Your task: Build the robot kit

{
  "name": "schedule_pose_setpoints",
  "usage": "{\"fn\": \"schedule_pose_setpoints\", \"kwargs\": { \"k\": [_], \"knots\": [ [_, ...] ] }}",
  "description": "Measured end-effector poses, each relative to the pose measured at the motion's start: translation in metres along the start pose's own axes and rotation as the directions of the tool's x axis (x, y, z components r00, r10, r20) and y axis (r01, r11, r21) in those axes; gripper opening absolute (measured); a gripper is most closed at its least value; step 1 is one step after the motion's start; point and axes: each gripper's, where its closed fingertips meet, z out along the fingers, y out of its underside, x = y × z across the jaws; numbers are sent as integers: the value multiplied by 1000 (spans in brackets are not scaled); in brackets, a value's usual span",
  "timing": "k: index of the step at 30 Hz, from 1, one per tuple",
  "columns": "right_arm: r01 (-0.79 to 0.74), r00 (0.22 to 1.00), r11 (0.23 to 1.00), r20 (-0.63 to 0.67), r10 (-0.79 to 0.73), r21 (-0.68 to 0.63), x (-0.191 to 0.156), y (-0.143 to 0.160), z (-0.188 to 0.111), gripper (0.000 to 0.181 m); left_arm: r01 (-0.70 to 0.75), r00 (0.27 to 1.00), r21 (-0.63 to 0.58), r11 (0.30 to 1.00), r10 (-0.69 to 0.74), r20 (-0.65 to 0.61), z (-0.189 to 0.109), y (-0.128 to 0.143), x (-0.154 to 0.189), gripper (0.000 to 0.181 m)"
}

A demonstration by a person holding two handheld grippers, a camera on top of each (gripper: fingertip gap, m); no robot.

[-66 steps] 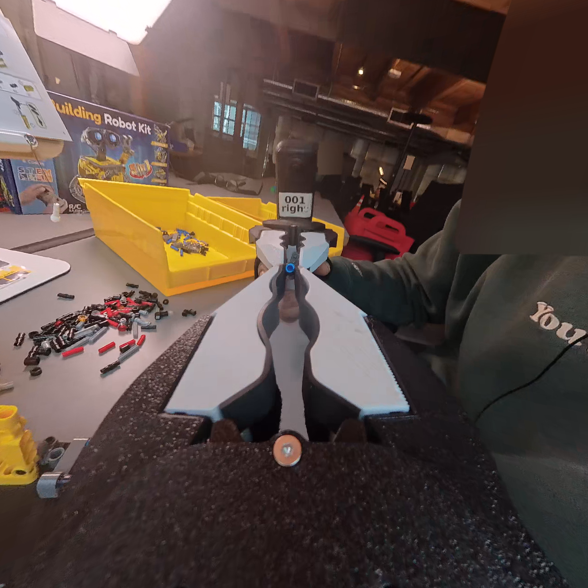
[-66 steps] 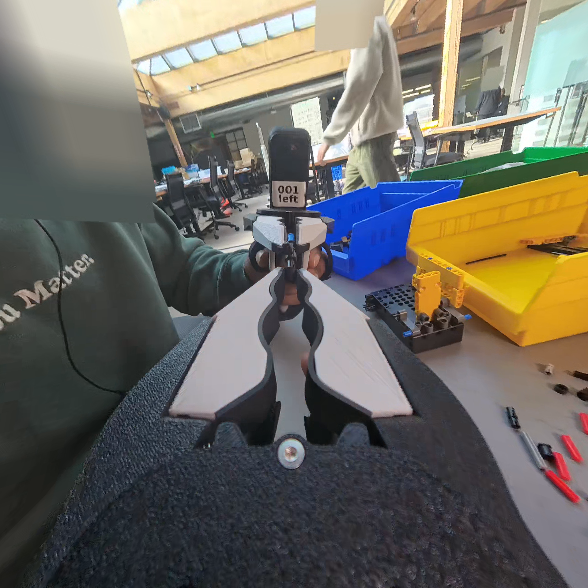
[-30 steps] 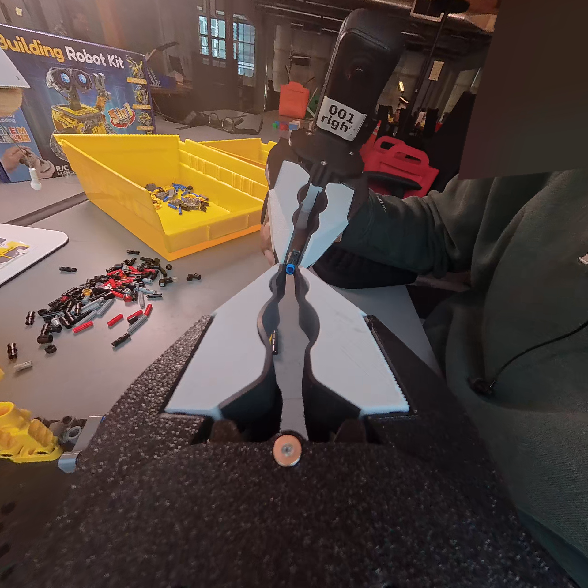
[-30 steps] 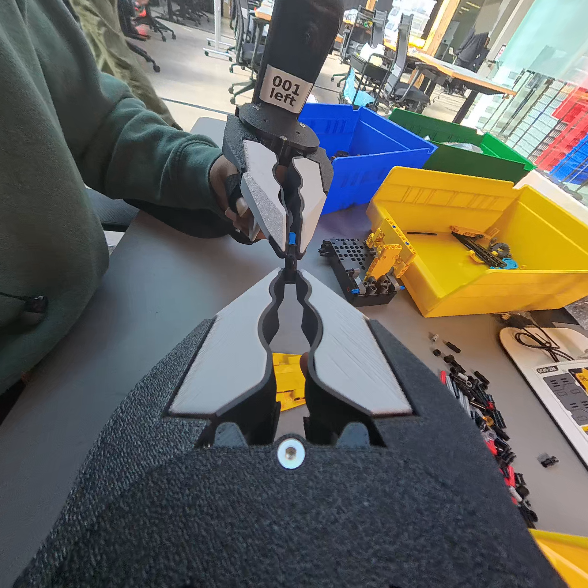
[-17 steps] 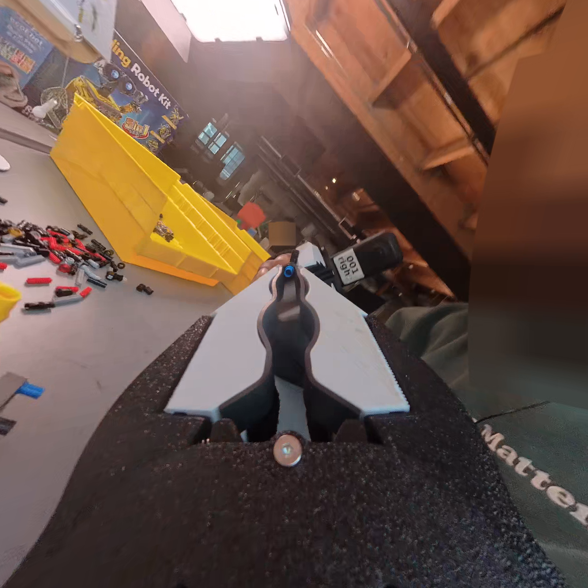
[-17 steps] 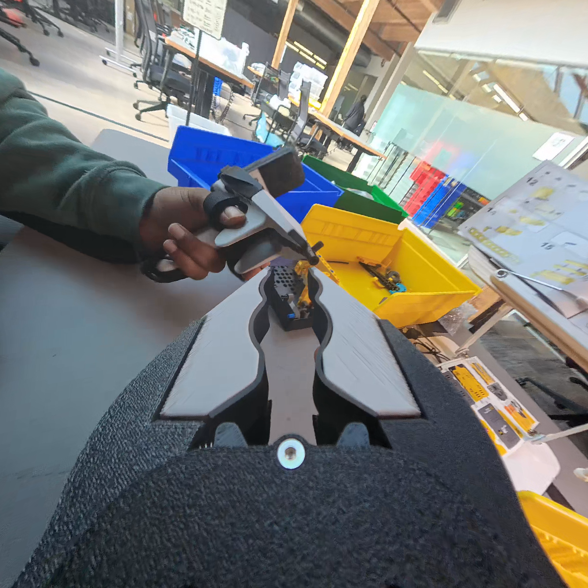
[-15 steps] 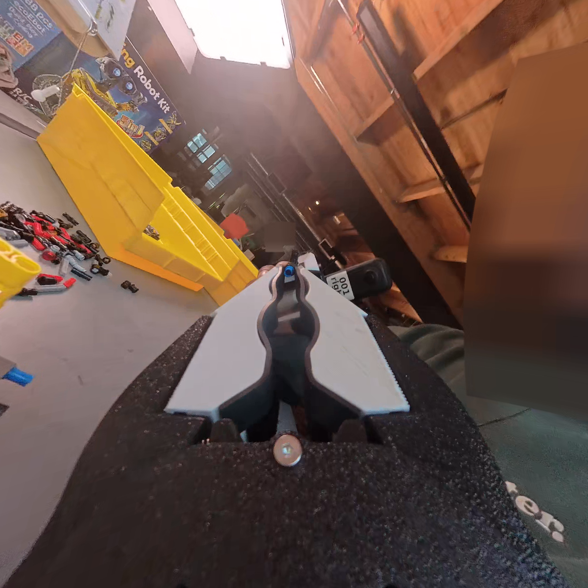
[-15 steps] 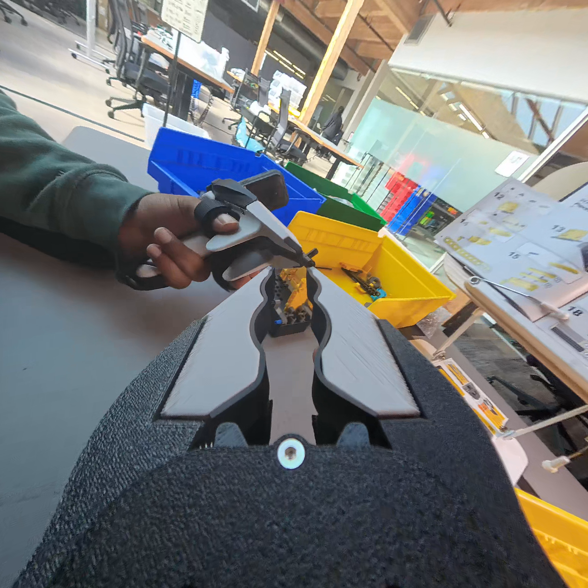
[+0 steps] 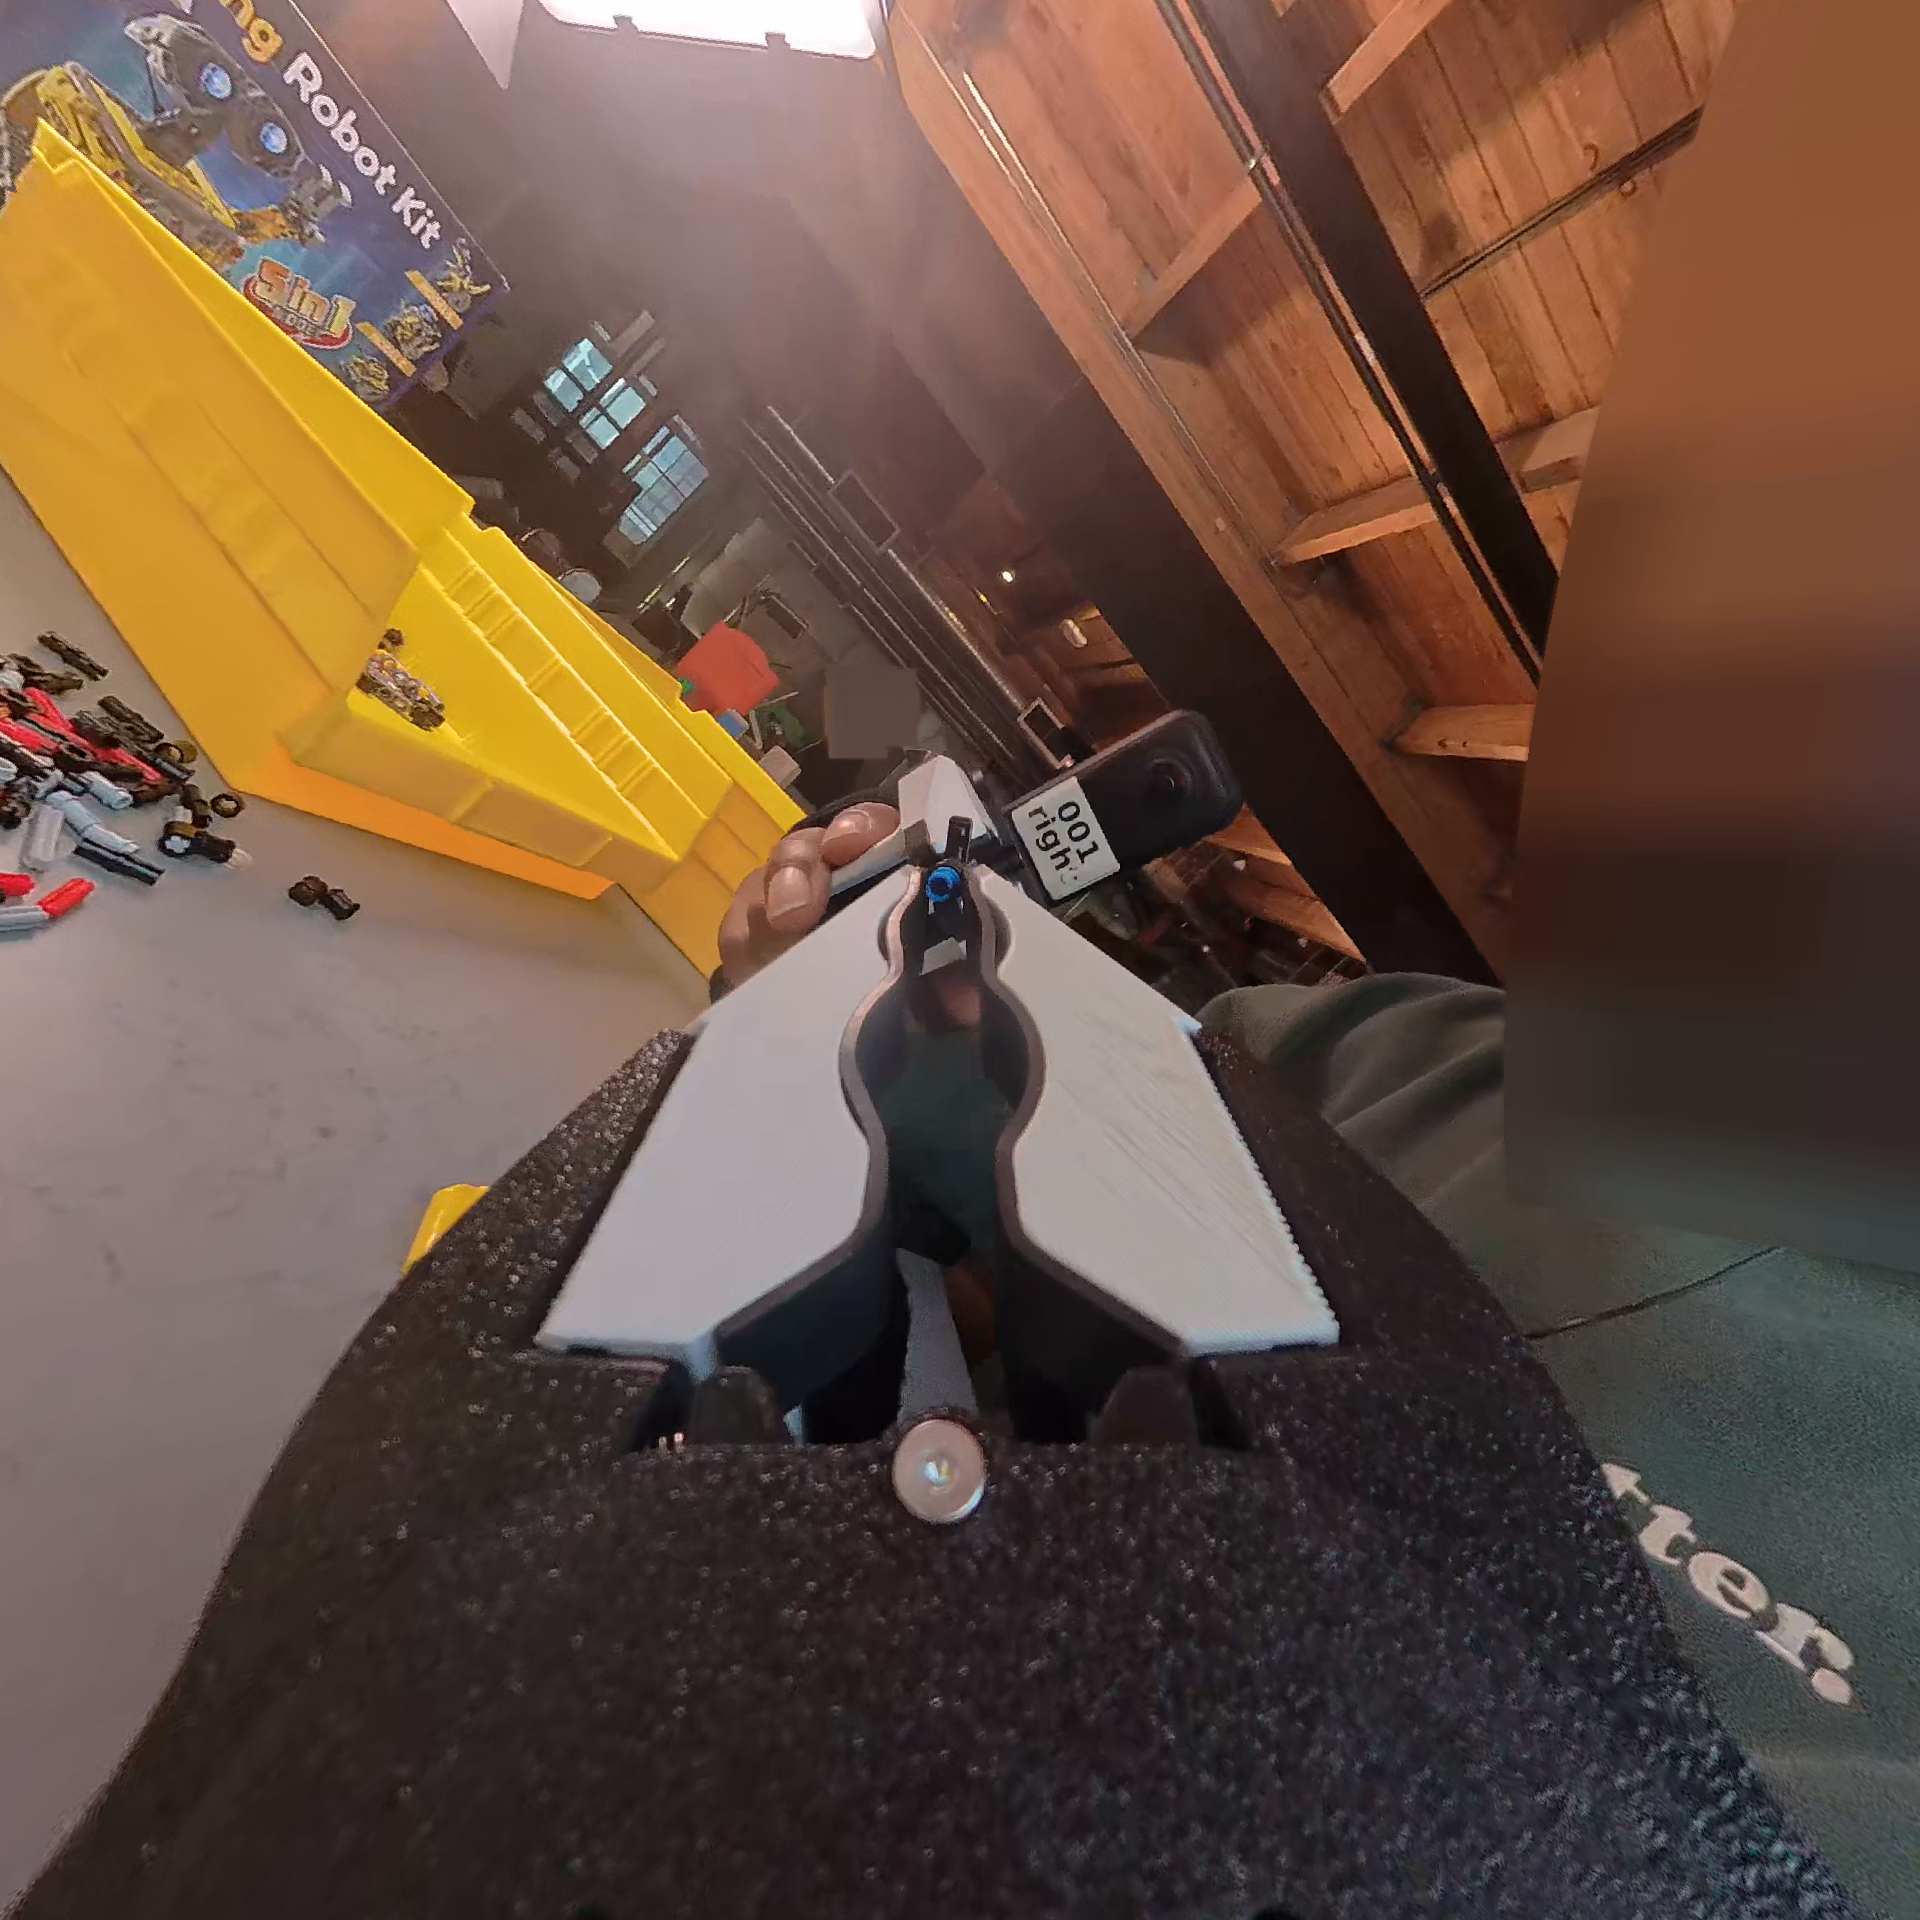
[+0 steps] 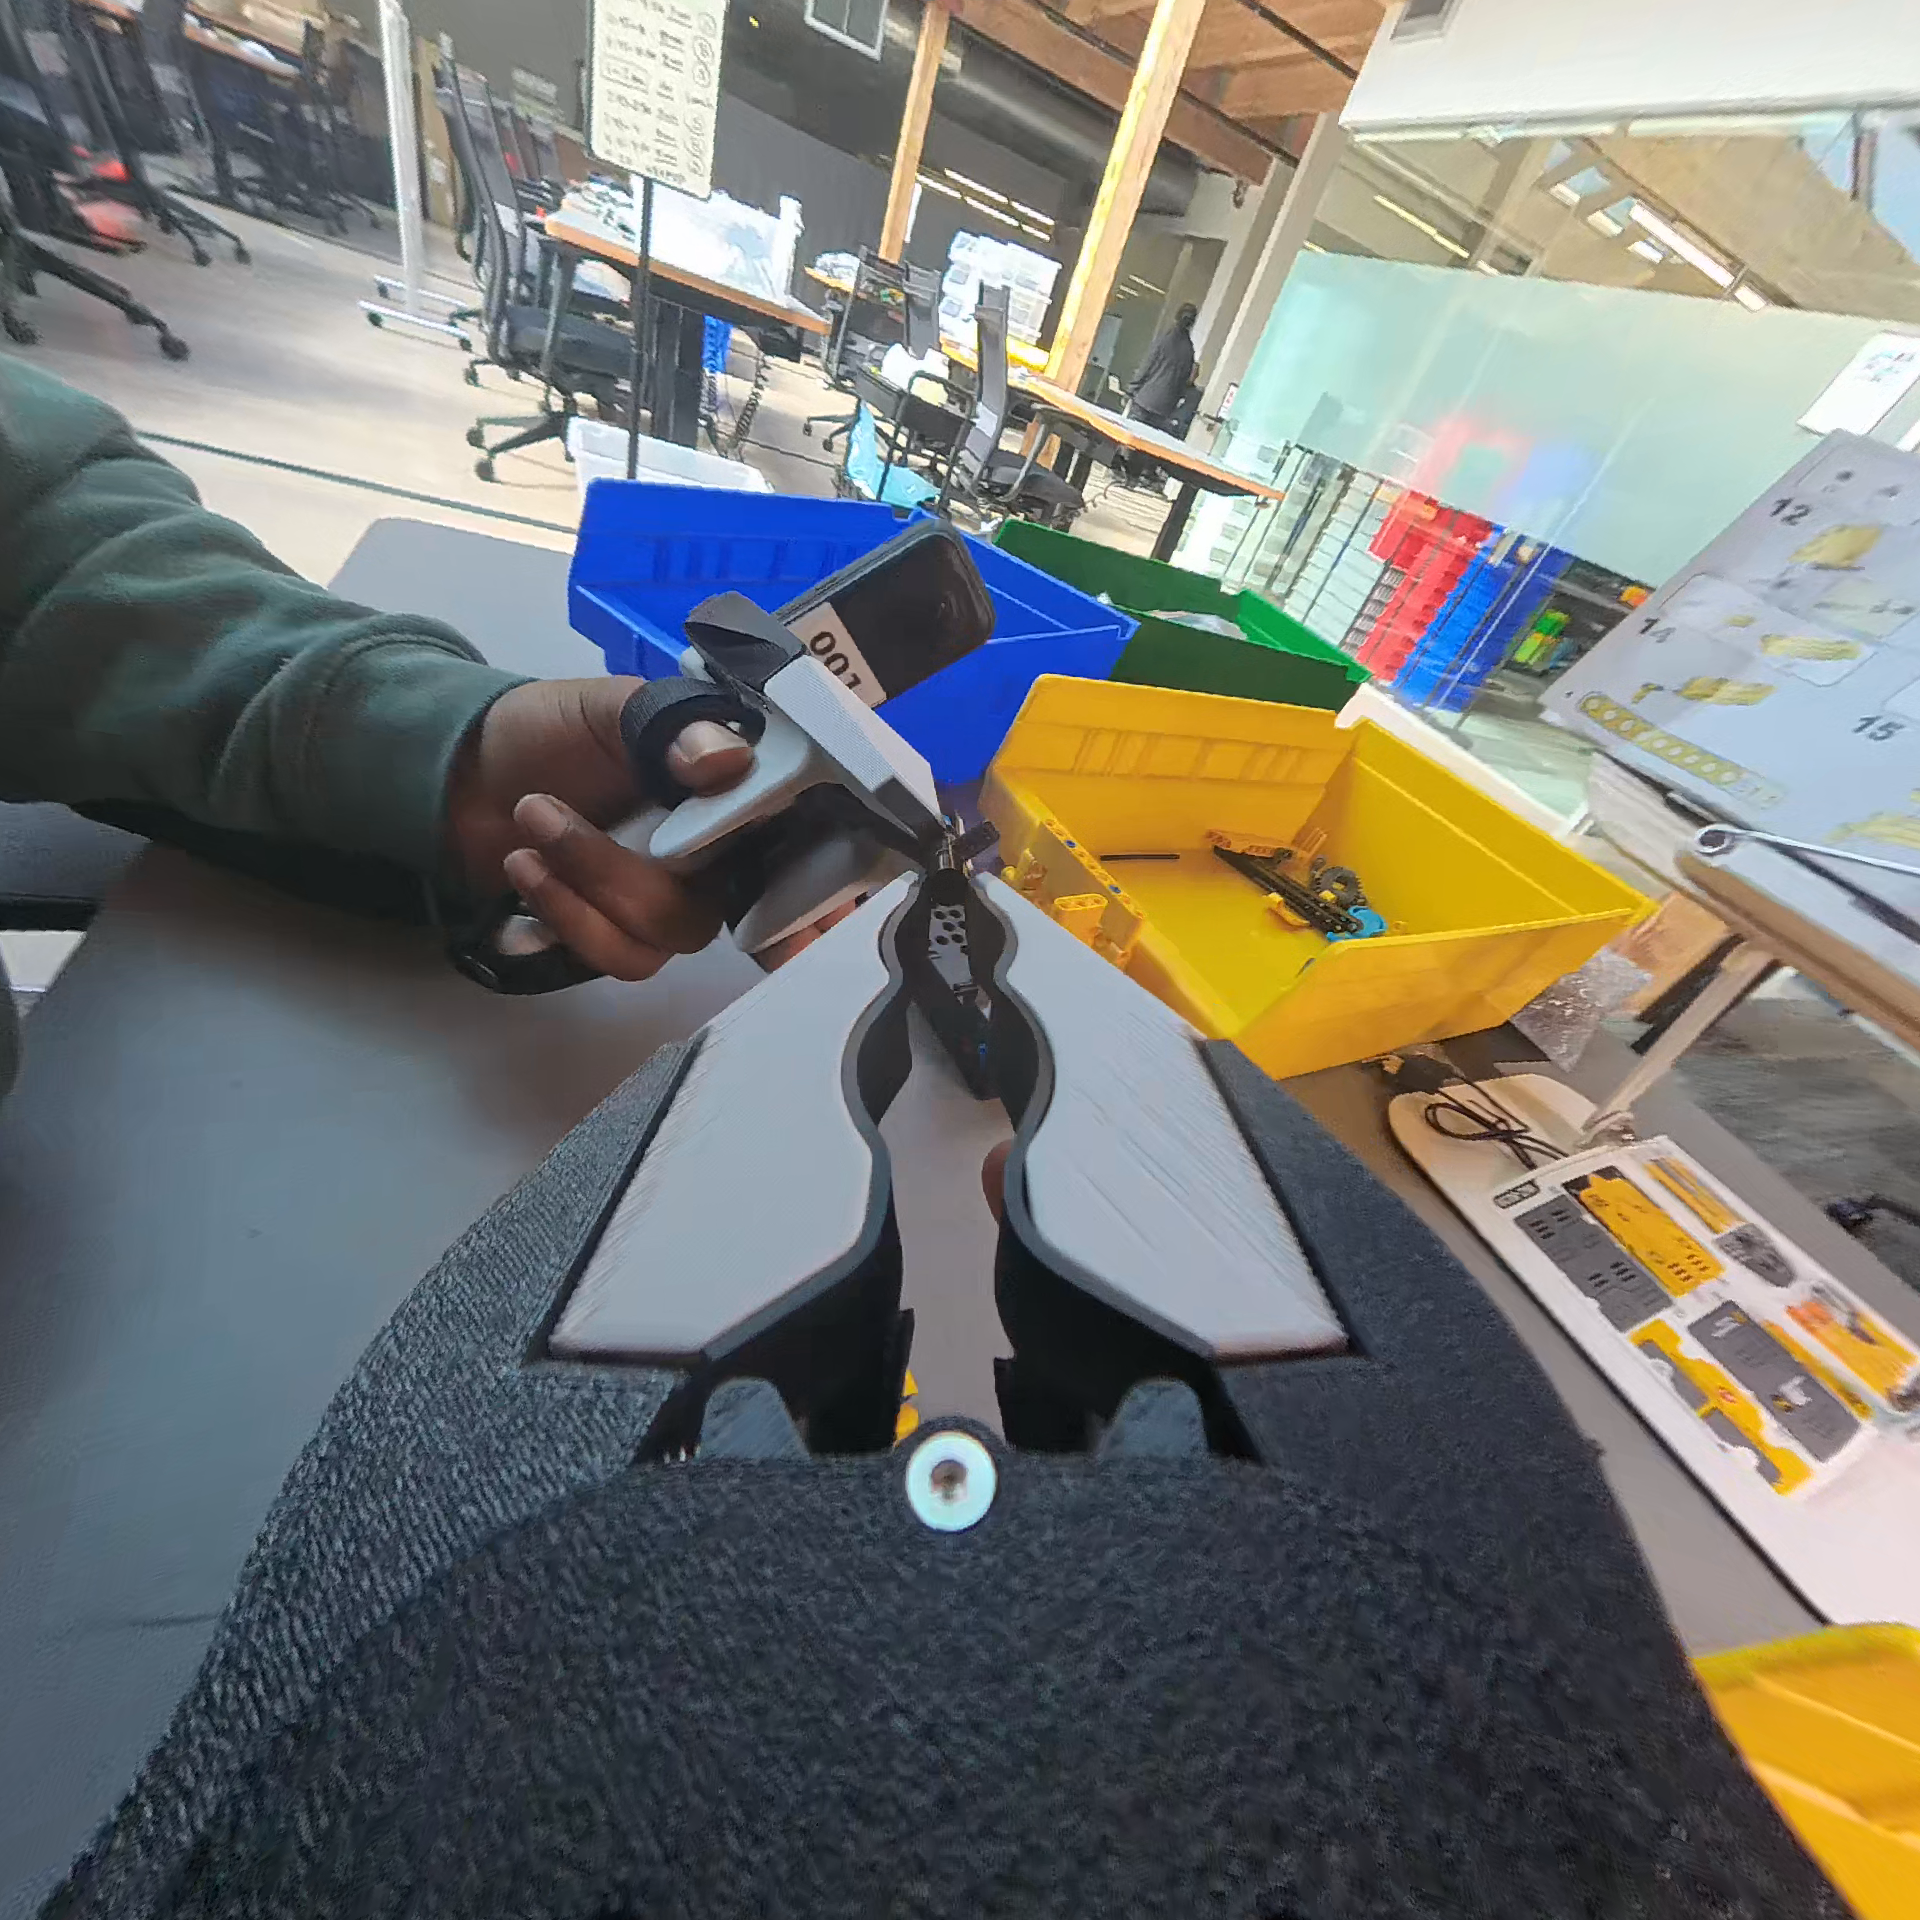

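Your left gripper [image 9: 940, 906] is pinched shut on a small pin with a blue end [image 9: 941, 881], held up in the air above the grey table [image 9: 260, 1039], clear of everything on it. The right gripper [image 10: 948, 883] has its fingertips drawn together and meets that same spot tip to tip. Whether it also pinches the pin's dark far end, you cannot tell from here.

Judge the pin as very light, hard plastic and smooth. It is stiff, but so short that it can twist or pop out of the tips. Hold it across the shaft, squarely, close to the middle.

Loose black, red and grey pieces [image 9: 94, 748] lie on the table beside a yellow bin [image 9: 260, 499] with a few parts in it. On your right side stand a blue bin [image 10: 727, 561], a green bin [image 10: 1195, 623] and a second yellow bin [image 10: 1455, 935] holding gears and beams.

There is printed writing on the dark-blue kit box [image 9: 312, 156] behind the bin, on the white label on each gripper's camera, on the numbered instruction pages [image 10: 1787, 665] on a stand, and on the leaflet [image 10: 1683, 1299] lying flat.
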Motion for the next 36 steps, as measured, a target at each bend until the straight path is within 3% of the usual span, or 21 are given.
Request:
{"fn": "schedule_pose_setpoints", "kwargs": {
  "k": [5, 9, 24, 36],
  "knots": [
    [-322, 936, 946, 162, 313, 34, -4, -4, -3, 5, -219, 973, -89, 972, 225, 58, 2, 5, 4, 5],
    [-445, 873, 896, 233, 429, 17, -7, -4, -3, 5, -374, 916, -162, 913, 391, 88, 1, 8, 6, 5],
    [-542, 803, 840, 315, 505, 34, -7, -15, -12, 6, -677, 681, -261, 688, 720, 132, 1, 8, 12, 17],
    [-520, 806, 854, 334, 489, 4, -16, -11, -9, 6, -695, 665, -280, 663, 740, 102, 2, 13, 16, 6]
  ]
}}
